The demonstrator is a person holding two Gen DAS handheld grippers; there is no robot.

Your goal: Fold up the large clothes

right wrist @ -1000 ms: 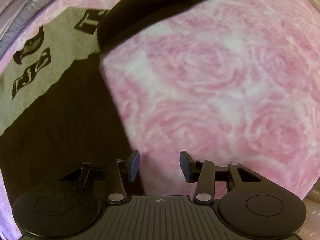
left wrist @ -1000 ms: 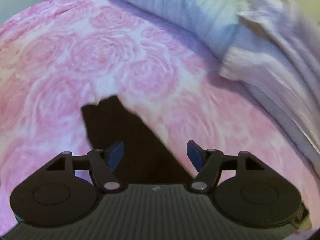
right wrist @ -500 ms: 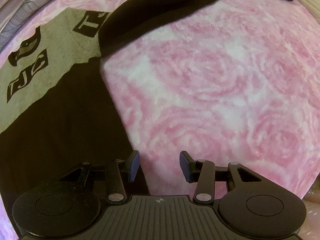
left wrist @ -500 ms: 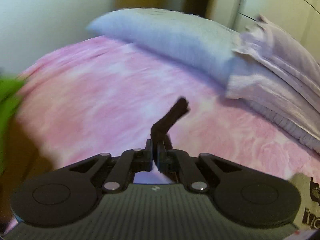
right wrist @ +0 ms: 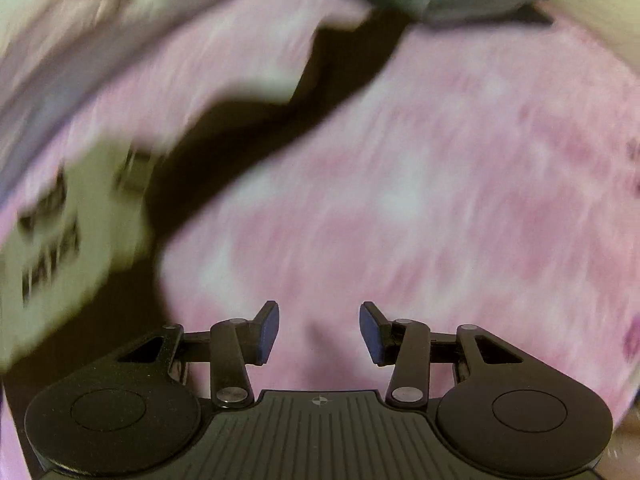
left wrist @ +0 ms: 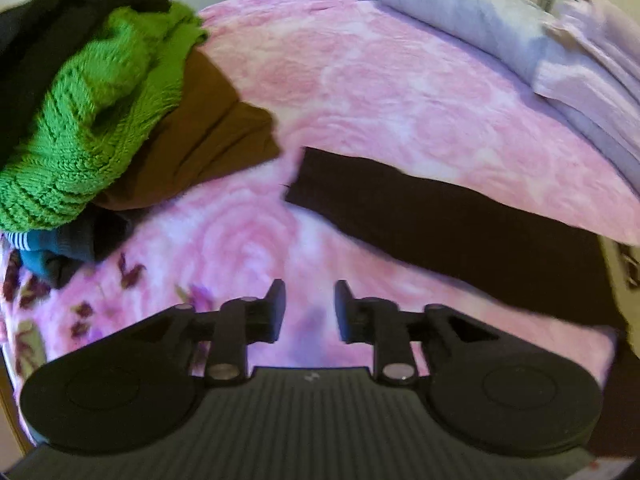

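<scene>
Black sweatshirt (left wrist: 460, 224): spread flat across my pink rose bedspread (left wrist: 360, 92), one sleeve stretched toward the clothes pile (left wrist: 100, 112) at the bed's edge. No fold visible yet. My left gripper (left wrist: 308, 308), jaws just opening, empty; right gripper (right wrist: 318, 332) open, empty.

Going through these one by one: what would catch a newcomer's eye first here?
The bright green knitted sweater, heaped on a brown garment at upper left of the left wrist view. Next, the black sleeve lying flat across the pink rose-patterned bedspread, ahead of the open, empty left gripper.
</scene>
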